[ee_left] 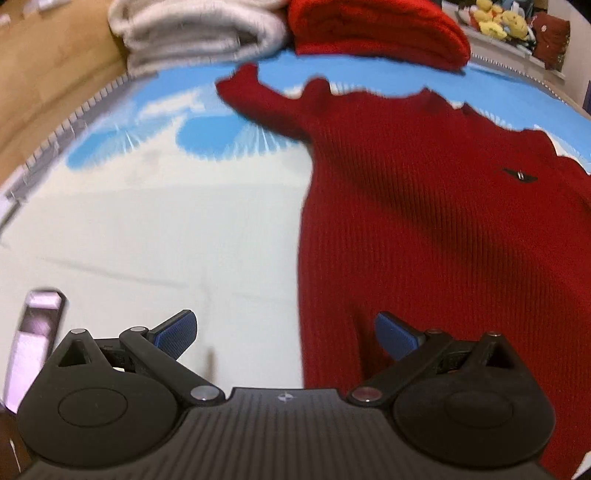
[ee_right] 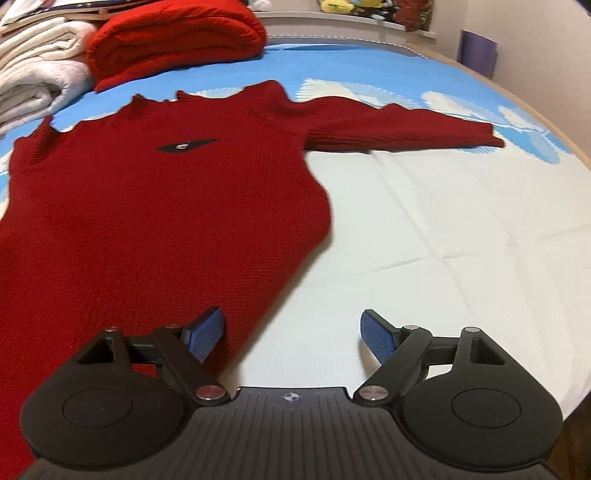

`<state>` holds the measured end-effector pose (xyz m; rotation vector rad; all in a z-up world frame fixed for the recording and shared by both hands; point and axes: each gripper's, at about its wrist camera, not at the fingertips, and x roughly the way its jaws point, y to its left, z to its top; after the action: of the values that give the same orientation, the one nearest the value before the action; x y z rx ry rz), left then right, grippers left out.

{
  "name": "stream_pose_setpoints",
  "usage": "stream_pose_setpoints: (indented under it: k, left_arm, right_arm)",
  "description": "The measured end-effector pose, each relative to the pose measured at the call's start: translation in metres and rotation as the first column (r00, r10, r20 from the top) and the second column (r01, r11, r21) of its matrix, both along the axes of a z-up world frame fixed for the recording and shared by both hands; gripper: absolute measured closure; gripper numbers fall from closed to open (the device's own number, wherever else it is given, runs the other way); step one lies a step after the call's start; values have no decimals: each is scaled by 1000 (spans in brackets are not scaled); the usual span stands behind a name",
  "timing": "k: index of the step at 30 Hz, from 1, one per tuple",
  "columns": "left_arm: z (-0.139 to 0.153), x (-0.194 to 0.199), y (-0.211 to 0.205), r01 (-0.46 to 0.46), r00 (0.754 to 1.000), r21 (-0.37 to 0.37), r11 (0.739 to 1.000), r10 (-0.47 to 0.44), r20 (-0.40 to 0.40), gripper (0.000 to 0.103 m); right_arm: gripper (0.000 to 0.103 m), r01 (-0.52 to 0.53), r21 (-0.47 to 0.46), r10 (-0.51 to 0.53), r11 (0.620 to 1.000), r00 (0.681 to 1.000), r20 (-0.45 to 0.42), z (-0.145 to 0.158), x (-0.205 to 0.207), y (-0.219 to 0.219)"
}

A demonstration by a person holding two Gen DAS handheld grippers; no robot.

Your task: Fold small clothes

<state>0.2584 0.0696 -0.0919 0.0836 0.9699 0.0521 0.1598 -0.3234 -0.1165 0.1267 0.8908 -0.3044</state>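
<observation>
- Left wrist view: your left gripper (ee_left: 286,334) has its blue pads spread wide with nothing between them. The dark red sweater (ee_left: 424,229) fills the frame from 1 to 5 o'clock, laid flat; its side edge runs down just inside your right-hand pad (ee_left: 397,334). One sleeve (ee_left: 255,96) reaches up toward 11 o'clock.
- Risk here: the left-hand pad (ee_left: 177,332) sits over bare sheet. Close now and you may pinch the sheet along with the knit, or catch only the top layer, so the fold drags crooked.
- Surface: a white sheet (ee_left: 147,229) in front, a blue cloud-print cover (ee_left: 207,136) beyond. A folded grey-white blanket (ee_left: 195,33) lies at 11 o'clock, a folded bright red garment (ee_left: 373,29) at 12. Yellow plush toys (ee_left: 498,20) on a ledge at 1 o'clock.
- Right wrist view: your right gripper (ee_right: 293,334) is likewise wide and empty. The sweater (ee_right: 155,221) covers 8 to 12 o'clock, with a small dark badge (ee_right: 184,146) on the chest; the other sleeve (ee_right: 402,127) stretches out to 2 o'clock.
- Risk: the stretched sleeve lies near the bed edge (ee_right: 554,125); I'd judge a hasty pull on the body could trail it askew.
- Room: pale wall at 2 o'clock, a purple object (ee_right: 476,51) propped against it. Frames are motion-blurred, so fine creases can't be read.
</observation>
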Motion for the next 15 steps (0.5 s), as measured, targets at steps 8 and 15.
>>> stream_pose_setpoints:
  k: [8, 15]
  left_arm:
    - [-9, 4, 3, -26, 999, 26, 999, 27, -39, 0]
    - [-11, 7, 0, -34, 998, 24, 999, 35, -51, 0]
  right_arm:
    - [20, -47, -74, 38, 996, 992, -120, -18, 2, -1]
    - [20, -198, -117, 186, 973, 977, -104, -20, -5, 20]
